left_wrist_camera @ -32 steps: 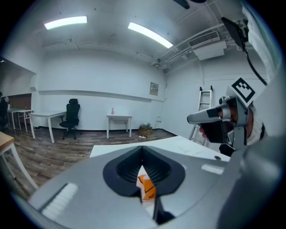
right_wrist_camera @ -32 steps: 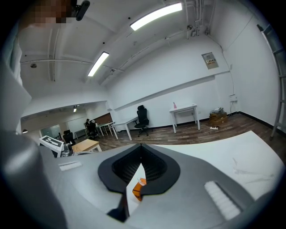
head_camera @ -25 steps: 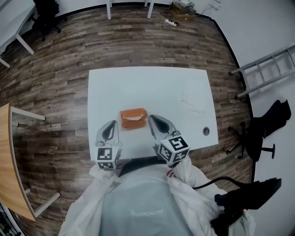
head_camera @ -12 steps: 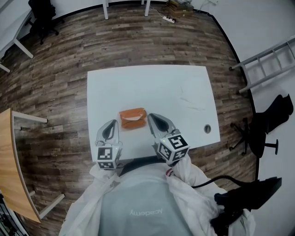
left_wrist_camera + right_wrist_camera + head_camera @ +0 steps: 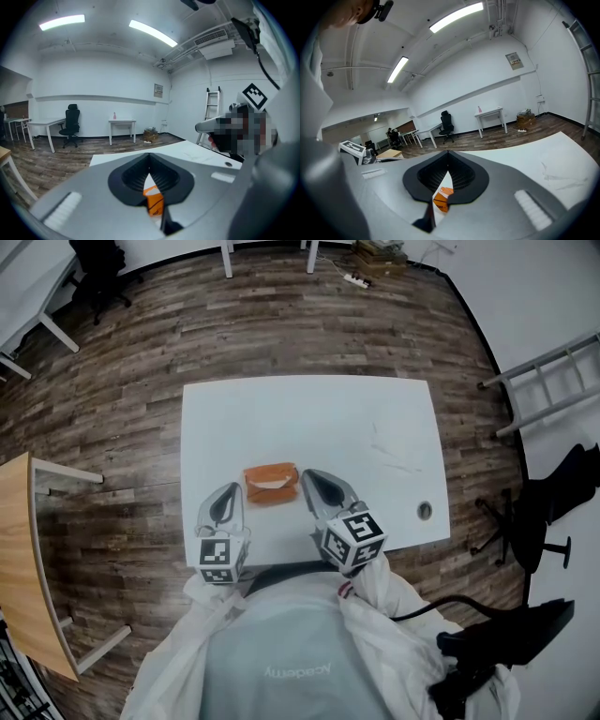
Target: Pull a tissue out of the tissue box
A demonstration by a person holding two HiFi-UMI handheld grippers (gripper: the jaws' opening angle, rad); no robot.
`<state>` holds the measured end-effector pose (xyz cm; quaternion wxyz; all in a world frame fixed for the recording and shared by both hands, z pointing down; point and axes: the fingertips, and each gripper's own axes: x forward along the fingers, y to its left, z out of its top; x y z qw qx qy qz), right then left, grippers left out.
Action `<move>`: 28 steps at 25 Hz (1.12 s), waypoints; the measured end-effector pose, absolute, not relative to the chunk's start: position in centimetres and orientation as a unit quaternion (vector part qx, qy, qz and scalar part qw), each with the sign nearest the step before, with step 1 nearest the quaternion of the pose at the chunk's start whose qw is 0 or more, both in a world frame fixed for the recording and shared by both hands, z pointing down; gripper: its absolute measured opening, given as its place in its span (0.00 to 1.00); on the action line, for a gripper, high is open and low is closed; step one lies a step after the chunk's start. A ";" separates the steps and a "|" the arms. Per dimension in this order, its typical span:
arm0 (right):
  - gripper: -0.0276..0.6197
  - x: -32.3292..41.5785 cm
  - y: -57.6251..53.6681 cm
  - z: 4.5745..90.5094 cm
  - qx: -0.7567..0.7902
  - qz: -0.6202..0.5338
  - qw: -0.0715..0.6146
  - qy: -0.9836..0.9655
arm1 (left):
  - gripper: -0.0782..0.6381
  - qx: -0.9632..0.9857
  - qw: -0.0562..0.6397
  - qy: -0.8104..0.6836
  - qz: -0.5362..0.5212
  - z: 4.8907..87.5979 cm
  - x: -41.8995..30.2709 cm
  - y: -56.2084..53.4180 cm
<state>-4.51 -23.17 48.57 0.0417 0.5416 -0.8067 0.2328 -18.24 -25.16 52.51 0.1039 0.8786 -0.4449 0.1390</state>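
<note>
Both grippers idle: left gripper (image 5: 229,493) and right gripper (image 5: 307,476) have their jaws closed on nothing, low over the near edge of the table (image 5: 375,418). Orange tissue box (image 5: 271,493) sits toward the near edge, left of middle, between the two tips, not gripped. Best approach: open right jaws, pinch only the white tissue (image 5: 270,482) at the top slot, steady box with left, pull straight up. Box print too small to read; garment print looks like "Academy", upside down

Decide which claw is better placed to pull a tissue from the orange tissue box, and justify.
Right, probably. The right claw lies close beside the orange rectangular tissue box; the left claw sits further back. Both are shut and must open first.
</note>
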 end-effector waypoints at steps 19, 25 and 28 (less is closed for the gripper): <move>0.05 -4.7 -25.6 51.2 0.477 0.227 0.105 -0.843 | 0.11 0.850 0.100 -0.496 0.149 52.0 -18.1 -25.7; 0.11 -6.3 -24.9 53.0 0.425 0.215 0.165 -0.864 | 0.11 0.846 0.105 -0.502 0.148 52.1 -17.9 -25.3; 0.18 -7.2 -24.4 54.2 0.401 0.203 0.199 -0.871 | 0.11 0.844 0.106 -0.505 0.148 52.1 -18.2 -25.1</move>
